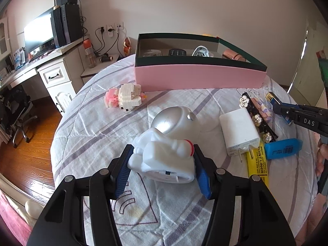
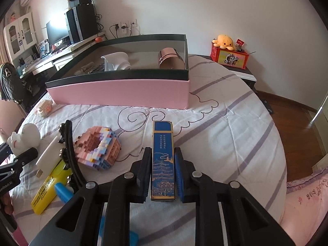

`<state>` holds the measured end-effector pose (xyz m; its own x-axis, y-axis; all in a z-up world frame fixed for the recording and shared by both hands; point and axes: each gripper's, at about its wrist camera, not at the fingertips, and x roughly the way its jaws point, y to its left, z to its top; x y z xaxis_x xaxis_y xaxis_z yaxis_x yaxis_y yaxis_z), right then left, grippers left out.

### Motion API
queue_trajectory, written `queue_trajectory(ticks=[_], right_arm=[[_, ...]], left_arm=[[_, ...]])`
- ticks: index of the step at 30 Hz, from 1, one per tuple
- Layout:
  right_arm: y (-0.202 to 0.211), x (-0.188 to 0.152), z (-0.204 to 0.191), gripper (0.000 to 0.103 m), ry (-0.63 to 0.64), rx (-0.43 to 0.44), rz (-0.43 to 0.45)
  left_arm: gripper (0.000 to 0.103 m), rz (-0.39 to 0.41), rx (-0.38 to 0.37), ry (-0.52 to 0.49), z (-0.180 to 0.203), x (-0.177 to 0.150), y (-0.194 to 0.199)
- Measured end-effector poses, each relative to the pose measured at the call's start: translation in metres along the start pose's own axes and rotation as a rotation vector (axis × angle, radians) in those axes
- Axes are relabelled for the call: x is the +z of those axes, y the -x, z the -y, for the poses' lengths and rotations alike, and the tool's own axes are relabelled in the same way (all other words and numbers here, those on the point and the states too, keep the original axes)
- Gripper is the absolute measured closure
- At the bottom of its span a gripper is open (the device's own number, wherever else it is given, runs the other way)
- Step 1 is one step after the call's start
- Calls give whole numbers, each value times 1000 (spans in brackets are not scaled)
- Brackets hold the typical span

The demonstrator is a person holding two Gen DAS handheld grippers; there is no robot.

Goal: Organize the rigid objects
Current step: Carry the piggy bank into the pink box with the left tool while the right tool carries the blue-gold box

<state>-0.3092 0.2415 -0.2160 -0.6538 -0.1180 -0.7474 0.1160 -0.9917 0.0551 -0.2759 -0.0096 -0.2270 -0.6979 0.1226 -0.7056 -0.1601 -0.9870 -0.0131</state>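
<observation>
Left tool point(image 1: 163, 164): blue pads pinching the white astronaut figure point(image 1: 168, 153) at its body, silver helmet pointing away toward the pink box point(image 1: 198, 78). It appears to lie on its side on the bed quilt point(image 1: 92, 123), gripped across the narrow part, likely for a steady carry. A block-built pink-and-white toy point(image 1: 125, 98) lies left of the path to the box; the way looks open.

Middle: white charger point(image 1: 238, 131), black flowered hair clip point(image 1: 256, 116), yellow highlighter point(image 1: 259, 164) and blue highlighter point(image 1: 284, 148) crowd together, touching or overlapping. Fiddly to pick singly.

Right tool point(image 2: 162, 170): pressed onto the blue-and-gold slim case point(image 2: 163, 160), held lengthwise between the pads, far end toward the box. A pastel block ring point(image 2: 98, 149) sits just left, apart. The box already holds a copper-coloured item point(image 2: 170, 58), a white object and others; the near wall must be cleared.
</observation>
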Motion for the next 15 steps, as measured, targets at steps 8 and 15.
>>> queue_trajectory(ticks=[8, 15], right_arm=[[20, -5, -1, 82, -3, 22, 25], [38, -3, -1, 82, -4, 25, 59]], left_arm=[[46, 32, -11, -19, 6, 4, 21], [46, 56, -7, -41, 15, 11, 34]])
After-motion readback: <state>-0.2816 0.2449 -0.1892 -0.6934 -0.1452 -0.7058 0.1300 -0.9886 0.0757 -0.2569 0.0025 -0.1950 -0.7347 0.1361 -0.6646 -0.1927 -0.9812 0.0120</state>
